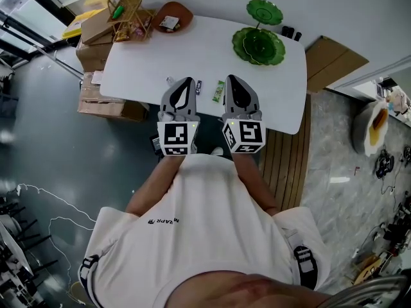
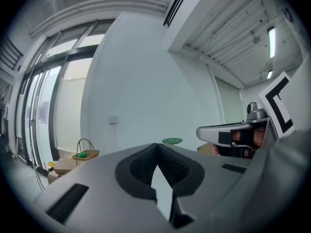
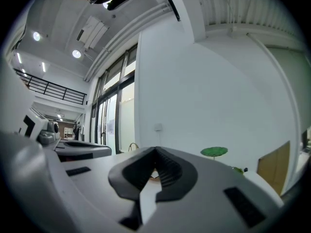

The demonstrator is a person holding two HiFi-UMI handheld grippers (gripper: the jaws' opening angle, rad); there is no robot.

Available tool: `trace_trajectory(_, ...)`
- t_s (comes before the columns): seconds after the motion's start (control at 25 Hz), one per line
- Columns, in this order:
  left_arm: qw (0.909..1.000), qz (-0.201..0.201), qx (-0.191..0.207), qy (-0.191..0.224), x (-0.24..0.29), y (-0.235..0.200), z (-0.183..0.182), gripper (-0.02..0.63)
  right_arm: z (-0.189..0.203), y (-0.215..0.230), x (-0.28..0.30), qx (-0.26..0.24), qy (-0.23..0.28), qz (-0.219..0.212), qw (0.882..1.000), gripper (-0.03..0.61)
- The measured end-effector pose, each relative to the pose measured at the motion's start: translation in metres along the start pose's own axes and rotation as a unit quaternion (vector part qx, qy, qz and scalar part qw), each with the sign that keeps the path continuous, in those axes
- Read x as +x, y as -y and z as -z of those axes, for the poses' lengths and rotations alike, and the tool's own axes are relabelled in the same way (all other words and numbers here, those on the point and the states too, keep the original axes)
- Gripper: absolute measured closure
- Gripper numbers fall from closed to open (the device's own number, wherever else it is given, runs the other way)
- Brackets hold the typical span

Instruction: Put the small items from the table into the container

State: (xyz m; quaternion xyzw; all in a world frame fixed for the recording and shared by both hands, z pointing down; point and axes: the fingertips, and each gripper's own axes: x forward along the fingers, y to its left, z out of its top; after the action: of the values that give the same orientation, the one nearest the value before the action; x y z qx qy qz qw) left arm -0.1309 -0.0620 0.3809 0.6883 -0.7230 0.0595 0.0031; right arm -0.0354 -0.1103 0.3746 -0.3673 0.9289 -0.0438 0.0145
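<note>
Holding the left gripper (image 1: 187,81) and the right gripper (image 1: 231,78) side by side over the near edge of the white table (image 1: 141,69), both pointed level across it. Closed on the left, ribbed pads meeting at the tips with nothing between; closed and empty on the right too. Between the two, flat on the tabletop: a green packet (image 1: 219,92), nearer the right gripper, and a small dark item (image 1: 198,87), just beside the left one. Off the left gripper's outer side, a small pale item (image 1: 170,81), too small to tell more. None of the three in either pair of jaws. Well beyond the right gripper's tips, toward the far right corner: a green two-tier dish (image 1: 259,45), its upper tier also showing above the jaws in both gripper views. Past the far left corner: a wicker basket (image 1: 125,15) with something green inside, and beside it, at the far edge, a brown bowl (image 1: 172,16) holding a card. Cardboard boxes (image 1: 96,37) stacked left of the table.
</note>
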Motion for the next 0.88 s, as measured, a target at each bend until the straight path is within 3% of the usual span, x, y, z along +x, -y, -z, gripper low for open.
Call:
trace_trajectory(0.36,0.9997,0.009,-0.020,-0.011,0.022,-0.048,0.018,0.609,0.010,-0.015,0.035,-0.005,-0.014,0.018,1.000,0.572)
trace_trajectory(0.88,0.9975,0.034,-0.019,-0.059,0.055,-0.069,0.051,0.607,0.019,-0.016,0.061,-0.015,-0.028,0.029,0.999,0.572)
